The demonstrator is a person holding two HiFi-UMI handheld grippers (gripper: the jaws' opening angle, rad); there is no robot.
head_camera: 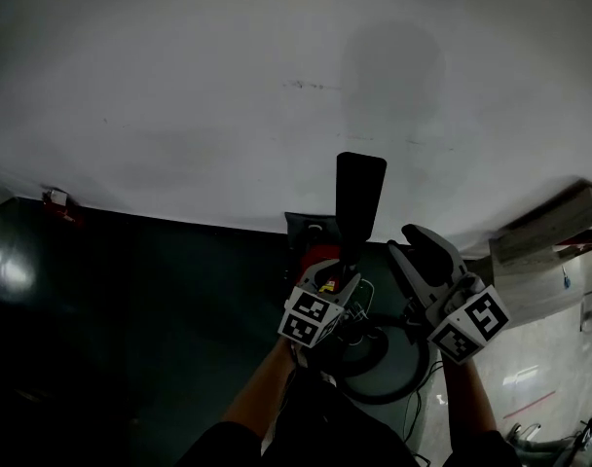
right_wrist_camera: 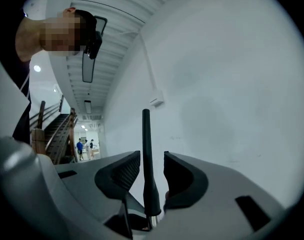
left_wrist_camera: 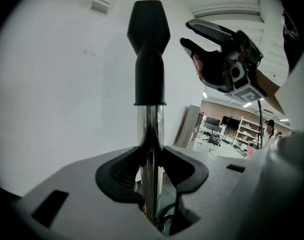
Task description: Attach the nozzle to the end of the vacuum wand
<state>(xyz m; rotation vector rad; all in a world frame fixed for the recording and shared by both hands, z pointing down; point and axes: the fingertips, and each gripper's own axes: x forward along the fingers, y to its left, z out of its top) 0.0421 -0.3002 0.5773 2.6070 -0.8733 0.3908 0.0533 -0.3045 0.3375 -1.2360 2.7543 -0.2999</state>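
Note:
The black flat nozzle (head_camera: pixel 359 197) sits on the top end of the chrome wand (left_wrist_camera: pixel 151 144), which stands upright before a white wall. My left gripper (head_camera: pixel 340 272) is shut on the wand just below the nozzle (left_wrist_camera: pixel 149 49), its pads (left_wrist_camera: pixel 179 169) pressed to the tube. My right gripper (head_camera: pixel 425 256) hangs to the right of the nozzle, open, and holds nothing. In the left gripper view the right gripper (left_wrist_camera: pixel 188 34) is apart from the nozzle. In the right gripper view the nozzle (right_wrist_camera: pixel 147 159) shows edge-on through the gap between the jaws, with space on both sides.
The round dark vacuum body (head_camera: pixel 388 368) with cables sits on the floor below the grippers, with a red part (head_camera: pixel 314 258) beside the wand. Boards (head_camera: pixel 549 227) lean at the right. The white wall (head_camera: pixel 228 95) fills the background. A staircase (right_wrist_camera: pixel 52 129) shows far off.

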